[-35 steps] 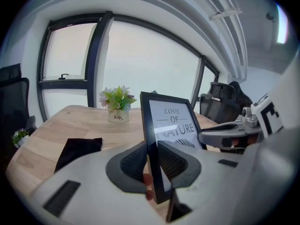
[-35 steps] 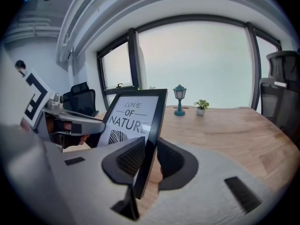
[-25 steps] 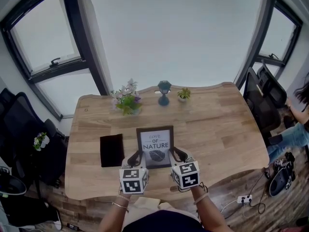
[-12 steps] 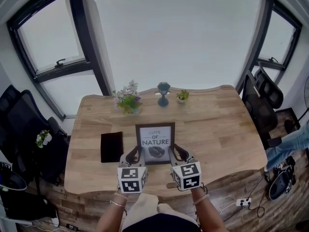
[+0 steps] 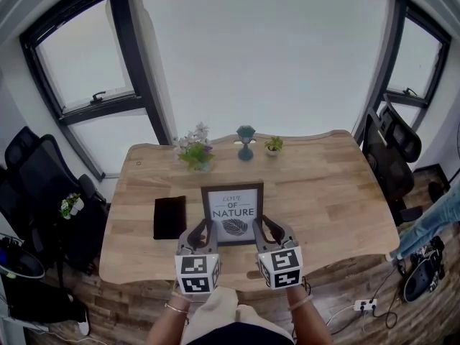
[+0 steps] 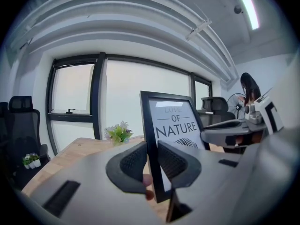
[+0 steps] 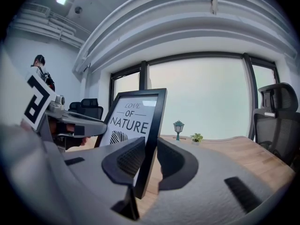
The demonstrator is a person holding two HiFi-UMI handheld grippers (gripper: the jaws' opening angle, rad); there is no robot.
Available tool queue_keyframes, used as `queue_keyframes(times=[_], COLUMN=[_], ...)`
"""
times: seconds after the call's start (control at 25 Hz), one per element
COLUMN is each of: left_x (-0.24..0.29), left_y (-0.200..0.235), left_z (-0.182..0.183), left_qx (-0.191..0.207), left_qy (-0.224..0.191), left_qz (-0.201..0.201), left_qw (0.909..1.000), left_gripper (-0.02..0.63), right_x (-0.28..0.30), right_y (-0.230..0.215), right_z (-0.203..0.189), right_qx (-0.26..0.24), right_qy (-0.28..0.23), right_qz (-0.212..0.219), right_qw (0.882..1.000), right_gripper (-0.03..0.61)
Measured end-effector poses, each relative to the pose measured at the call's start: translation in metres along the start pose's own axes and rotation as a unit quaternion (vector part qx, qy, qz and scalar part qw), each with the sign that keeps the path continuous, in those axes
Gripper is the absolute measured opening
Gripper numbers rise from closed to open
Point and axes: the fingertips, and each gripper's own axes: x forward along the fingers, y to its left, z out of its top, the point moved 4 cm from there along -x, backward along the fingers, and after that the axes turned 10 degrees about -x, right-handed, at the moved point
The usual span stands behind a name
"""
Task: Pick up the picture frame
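A black picture frame [image 5: 232, 212] with a white print reading "LOVE OF NATURE" is held above the wooden table [image 5: 338, 185], tilted up towards me. My left gripper [image 5: 205, 230] is shut on its lower left edge, and the frame's left rail [image 6: 151, 144] sits between the ribbed pads. My right gripper [image 5: 262, 228] is shut on the lower right edge, with the right rail [image 7: 152, 135] clamped between its pads. Both marker cubes sit near my body.
A black rectangular pad [image 5: 169, 217] lies on the table left of the frame. At the far edge stand a flower pot [image 5: 194, 149], a small teal lantern [image 5: 246, 142] and a tiny potted plant [image 5: 273, 145]. Office chairs [image 5: 392, 157] flank the table.
Both grippers have lifted the frame off the table and tipped it more upright. The grip on both edges is unchanged.
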Motion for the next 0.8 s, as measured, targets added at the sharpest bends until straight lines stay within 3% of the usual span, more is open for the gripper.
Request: queue_keyframes(times=[0.56, 0.8], left_x=[-0.028, -0.041], left_y=[-0.015, -0.013], left_z=[0.043, 0.056], left_qx=[0.033, 0.020], left_qy=[-0.065, -0.081], left_qz=[0.012, 0.001], left_qw=[0.9973, 0.9965], left_gripper=[0.066, 0.066], right_x=[-0.023, -0.033], right_y=[-0.004, 0.002], right_z=[0.044, 0.062], right_qx=[-0.011, -0.023], right_qy=[-0.054, -0.069], right_qz=[-0.020, -0.036], right_qw=[0.998, 0.997], right_gripper=[0.080, 0.078])
